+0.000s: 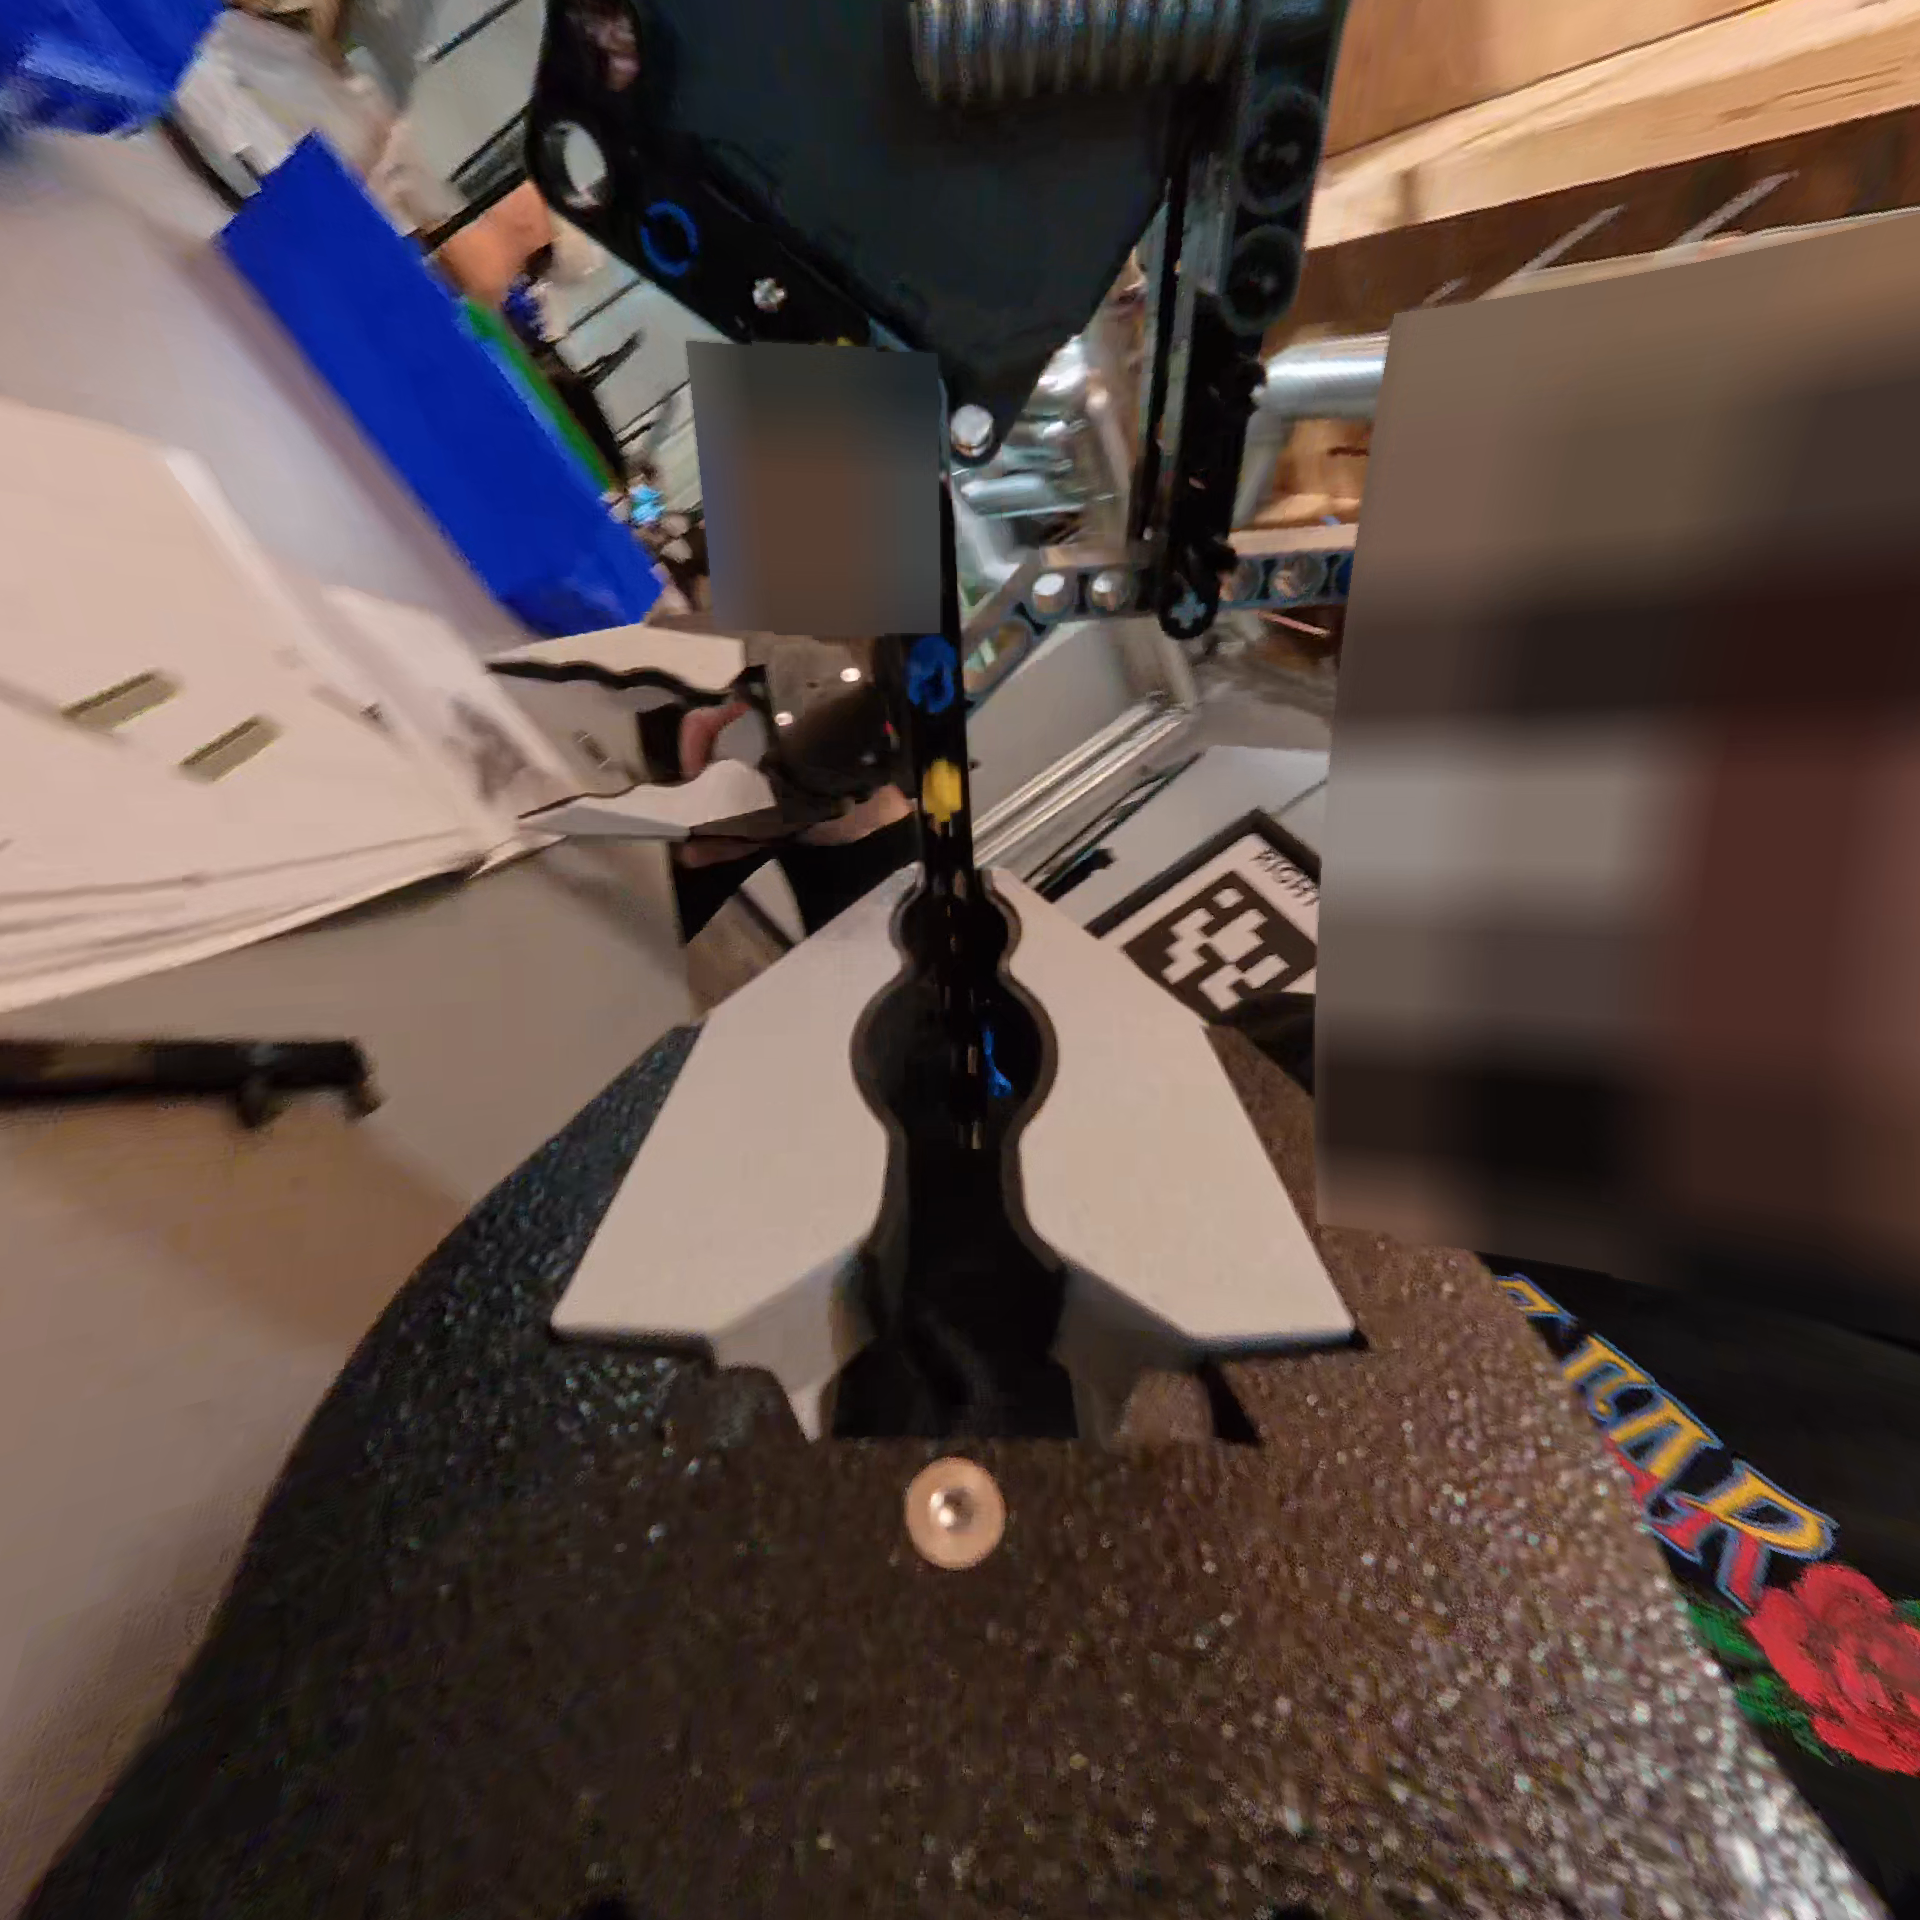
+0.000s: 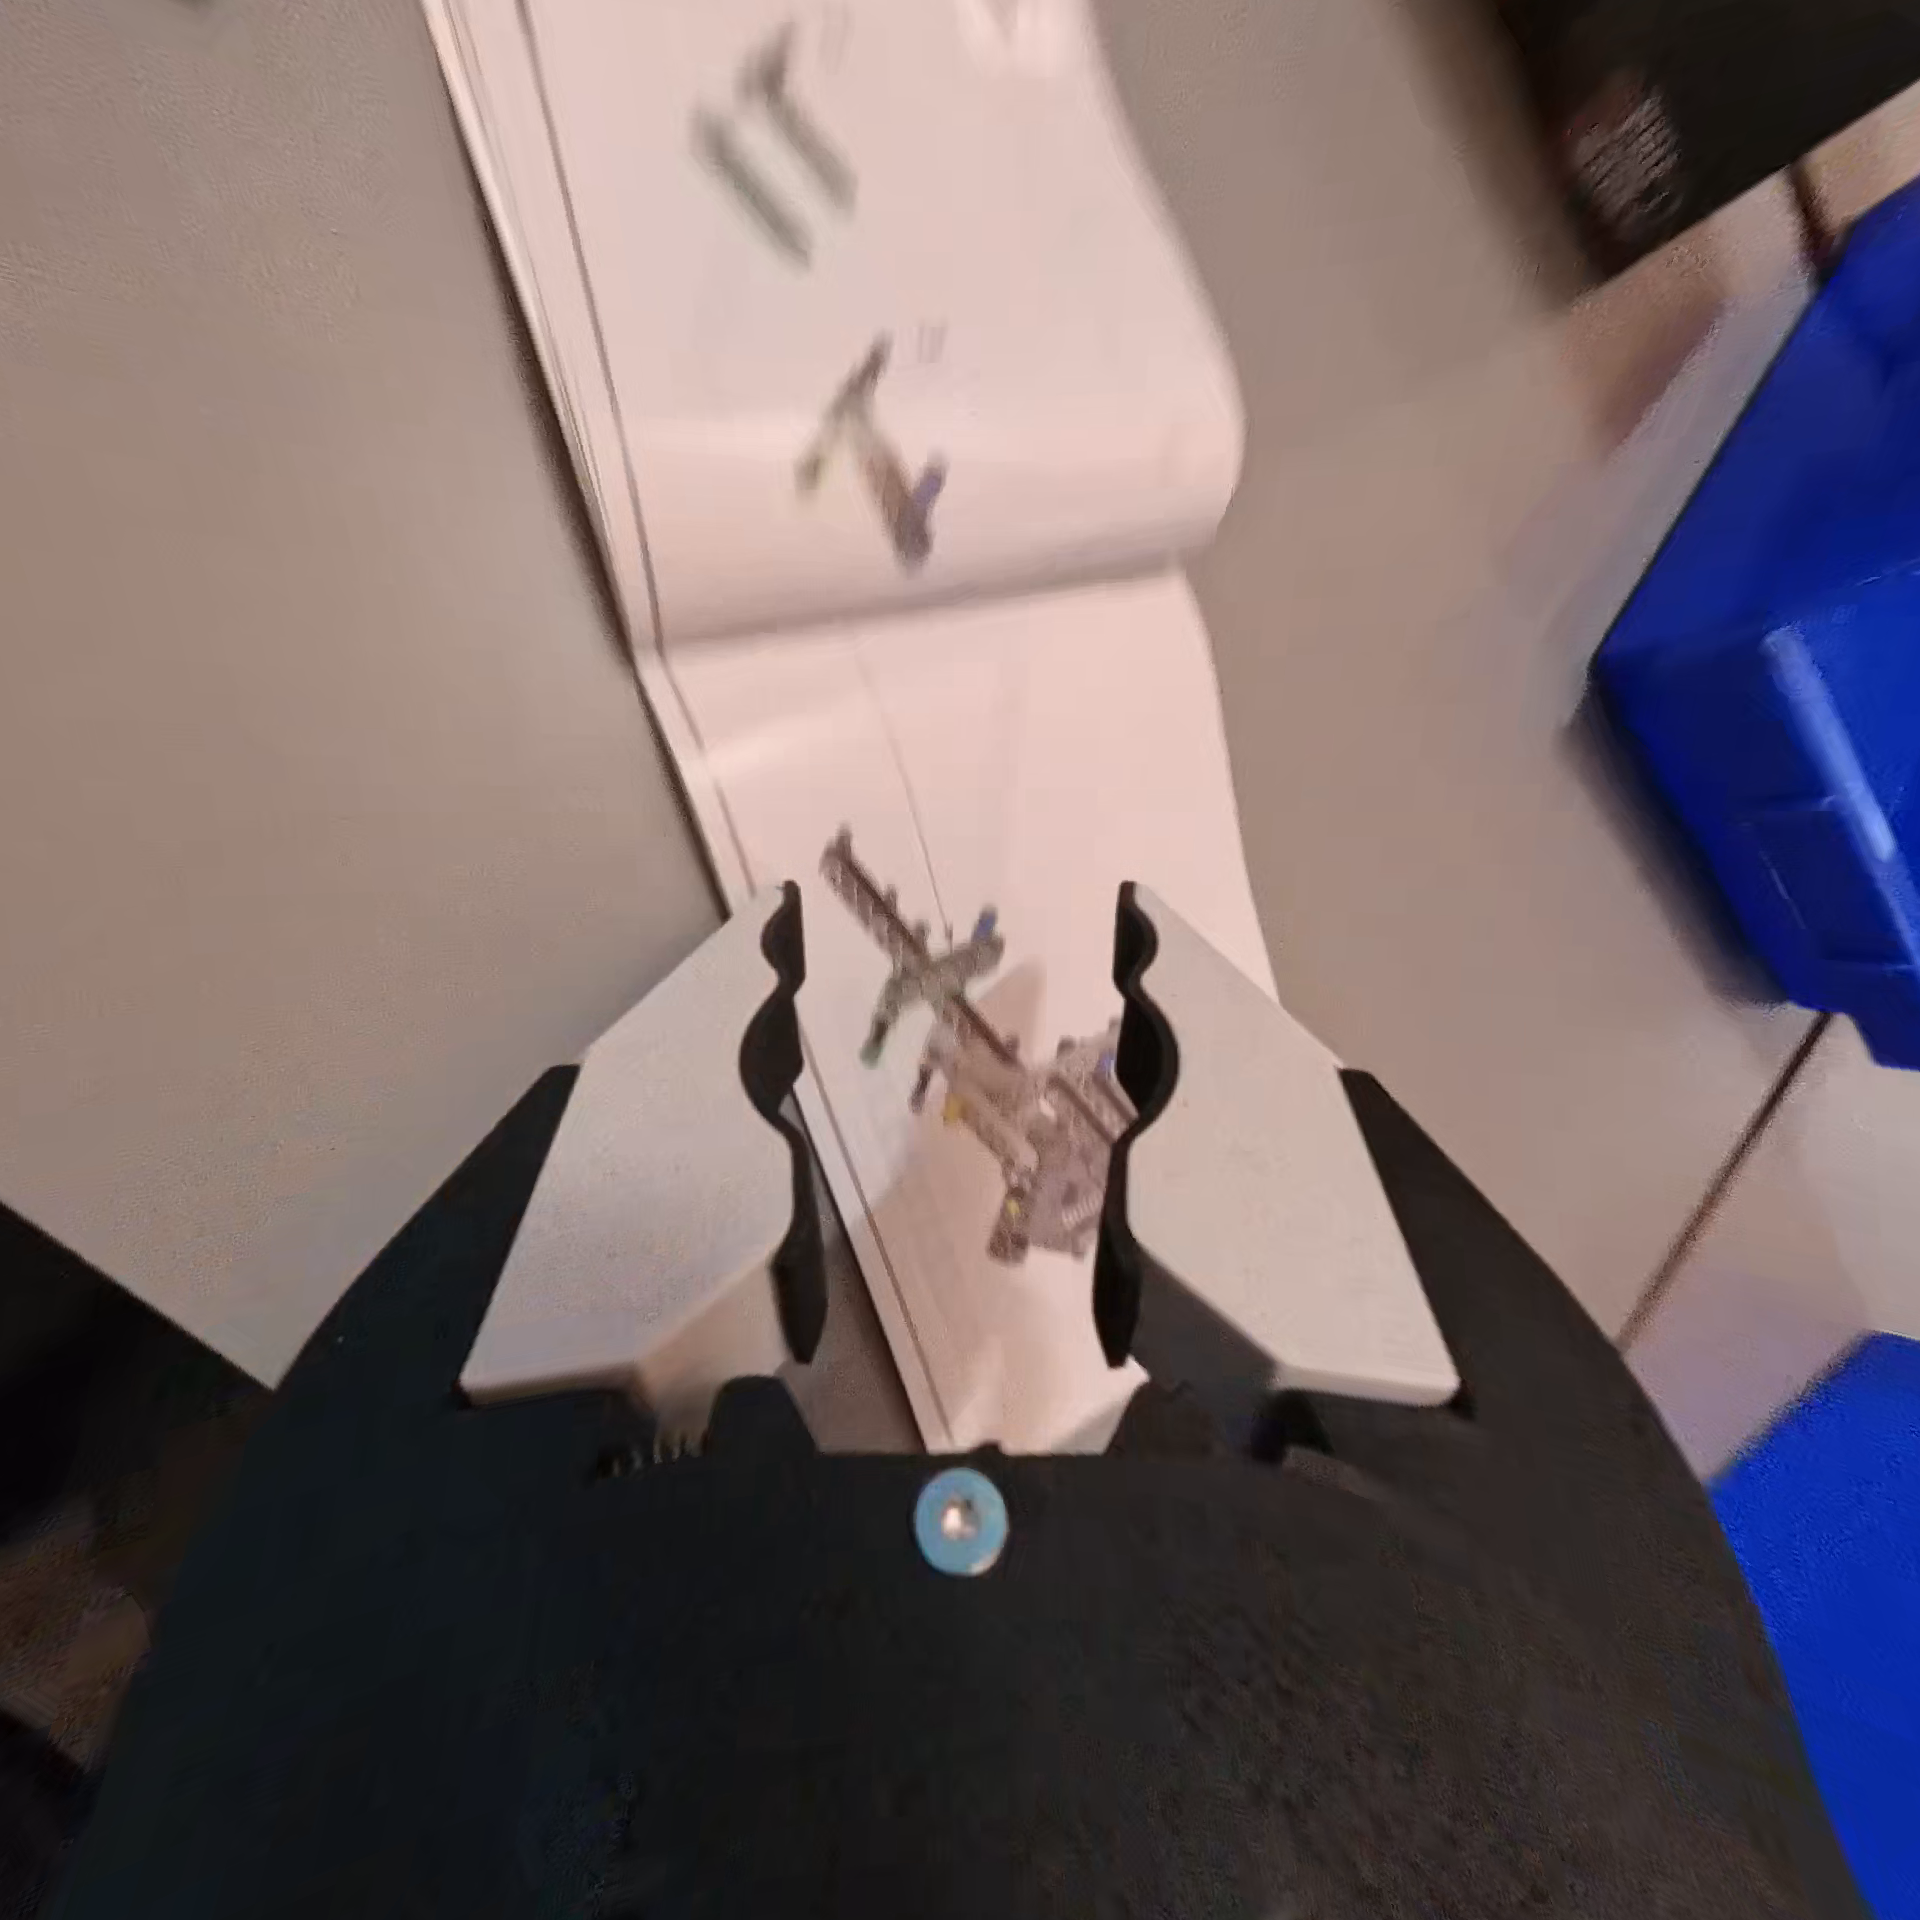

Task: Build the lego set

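My left gripper (image 1: 954, 894) is shut on a thin black beam (image 1: 940, 748) of the lego model, which bears blue and yellow pins. The beam runs up to the model's dark body (image 1: 883, 177), with a metal spring and black wheels at the top of the left wrist view. My right gripper (image 2: 958, 904) is open and empty, hovering over the open instruction booklet (image 2: 935, 436). It also shows in the left wrist view (image 1: 665, 748), farther off over the booklet (image 1: 239, 748), held by a hand.
Blue bins (image 2: 1787, 727) stand to the right of the booklet; one also shows in the left wrist view (image 1: 416, 384). A loose black part (image 1: 239, 1070) lies on the grey table (image 2: 260, 623). A person in a dark printed shirt (image 1: 1766, 1579) is close on the right. My hands' fingertips stand some 25 cm from each other.
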Action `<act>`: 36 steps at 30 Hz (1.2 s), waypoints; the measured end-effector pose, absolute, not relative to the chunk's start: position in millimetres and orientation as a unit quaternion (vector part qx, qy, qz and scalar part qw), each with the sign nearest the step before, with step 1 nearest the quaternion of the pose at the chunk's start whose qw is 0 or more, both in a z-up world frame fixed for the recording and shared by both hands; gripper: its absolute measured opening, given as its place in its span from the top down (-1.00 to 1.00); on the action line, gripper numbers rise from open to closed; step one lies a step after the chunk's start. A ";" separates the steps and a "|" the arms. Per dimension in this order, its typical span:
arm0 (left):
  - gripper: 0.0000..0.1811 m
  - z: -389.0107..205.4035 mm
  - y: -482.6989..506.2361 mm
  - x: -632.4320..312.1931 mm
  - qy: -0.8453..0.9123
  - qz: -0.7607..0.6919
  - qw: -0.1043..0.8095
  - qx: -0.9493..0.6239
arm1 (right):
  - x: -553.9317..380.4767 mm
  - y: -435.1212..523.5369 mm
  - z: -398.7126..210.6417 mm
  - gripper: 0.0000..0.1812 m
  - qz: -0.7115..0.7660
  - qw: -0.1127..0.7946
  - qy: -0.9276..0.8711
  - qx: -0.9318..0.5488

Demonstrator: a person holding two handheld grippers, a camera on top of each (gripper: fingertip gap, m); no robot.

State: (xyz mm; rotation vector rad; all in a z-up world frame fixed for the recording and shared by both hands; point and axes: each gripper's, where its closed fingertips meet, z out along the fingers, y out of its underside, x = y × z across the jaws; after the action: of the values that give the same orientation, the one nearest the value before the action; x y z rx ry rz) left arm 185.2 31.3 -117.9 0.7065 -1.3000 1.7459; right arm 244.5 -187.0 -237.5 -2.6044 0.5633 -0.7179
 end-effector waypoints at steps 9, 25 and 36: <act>0.94 -150.4 38.9 199.6 -0.532 0.665 0.408 0.329 | 220.8 -168.8 -232.1 0.19 -0.232 0.225 0.122 -0.939; 0.94 -160.7 38.3 199.7 -0.534 0.654 0.418 0.336 | 243.8 -169.3 -225.9 0.28 -0.330 0.174 0.066 -0.925; 0.94 -159.5 40.1 198.0 -0.535 0.655 0.419 0.330 | 240.9 -164.2 -233.0 0.32 -0.325 0.160 0.055 -0.931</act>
State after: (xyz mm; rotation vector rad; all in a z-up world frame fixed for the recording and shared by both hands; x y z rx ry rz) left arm 198.0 40.1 -159.5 0.8287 -1.3427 1.6416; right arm 240.9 -164.2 -233.0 -2.6591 0.1573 -0.9286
